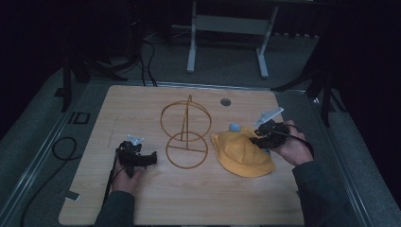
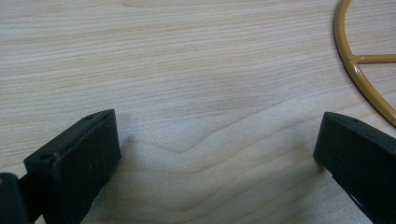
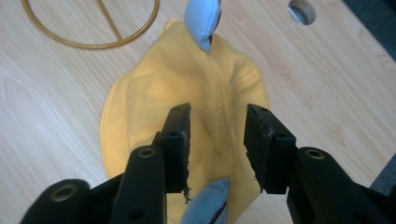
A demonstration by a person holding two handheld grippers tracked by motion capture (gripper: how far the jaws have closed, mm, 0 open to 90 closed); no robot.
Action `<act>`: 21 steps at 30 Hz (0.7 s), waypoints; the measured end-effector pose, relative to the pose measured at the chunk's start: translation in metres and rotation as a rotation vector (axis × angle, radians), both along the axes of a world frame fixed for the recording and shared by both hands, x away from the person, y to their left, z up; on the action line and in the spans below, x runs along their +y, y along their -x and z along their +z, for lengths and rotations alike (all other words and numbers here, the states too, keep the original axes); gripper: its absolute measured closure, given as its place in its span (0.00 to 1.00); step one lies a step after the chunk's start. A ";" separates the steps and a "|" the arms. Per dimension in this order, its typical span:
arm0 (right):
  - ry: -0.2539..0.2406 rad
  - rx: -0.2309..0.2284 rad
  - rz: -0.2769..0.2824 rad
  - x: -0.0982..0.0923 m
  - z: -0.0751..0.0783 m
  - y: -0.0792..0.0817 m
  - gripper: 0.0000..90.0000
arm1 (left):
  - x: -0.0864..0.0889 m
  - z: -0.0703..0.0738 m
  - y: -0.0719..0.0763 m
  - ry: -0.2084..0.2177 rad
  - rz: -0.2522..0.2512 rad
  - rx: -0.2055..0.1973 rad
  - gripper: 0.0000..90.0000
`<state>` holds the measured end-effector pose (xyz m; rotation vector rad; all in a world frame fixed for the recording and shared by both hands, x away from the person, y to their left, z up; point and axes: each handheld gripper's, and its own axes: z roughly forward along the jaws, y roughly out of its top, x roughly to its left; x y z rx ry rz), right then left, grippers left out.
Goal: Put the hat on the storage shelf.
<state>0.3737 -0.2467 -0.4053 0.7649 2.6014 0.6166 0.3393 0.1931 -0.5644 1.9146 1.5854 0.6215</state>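
A yellow hat lay on the wooden counter, right of centre in the high view, with a blue ear-like piece at its upper edge. The right gripper sat over the hat's right side, held by a hand that came in from the lower right of the frame. In the right gripper view its jaws stood partly apart over the middle seam of the hat, a raised fold of cloth between them; whether the pads pressed the cloth could not be told. A second blue piece showed at the bottom of that frame, below the jaws.

A yellow wire stand stood at the centre of the high view, just left of the hat. The left gripper rested at lower left, near the ring base of the stand. In the left gripper view its jaws were spread wide over bare wood, with the ring's rim at upper right.
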 end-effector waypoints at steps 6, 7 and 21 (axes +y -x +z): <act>0.030 0.030 0.006 0.007 -0.001 -0.007 0.70 | 0.000 0.000 0.000 0.000 0.001 -0.001 0.00; 0.037 0.037 0.006 0.008 -0.001 -0.009 0.70 | 0.000 0.000 0.000 0.000 0.000 -0.001 0.00; 0.116 0.168 -0.005 0.022 -0.009 -0.032 0.66 | 0.000 0.000 0.000 -0.002 -0.001 0.000 0.00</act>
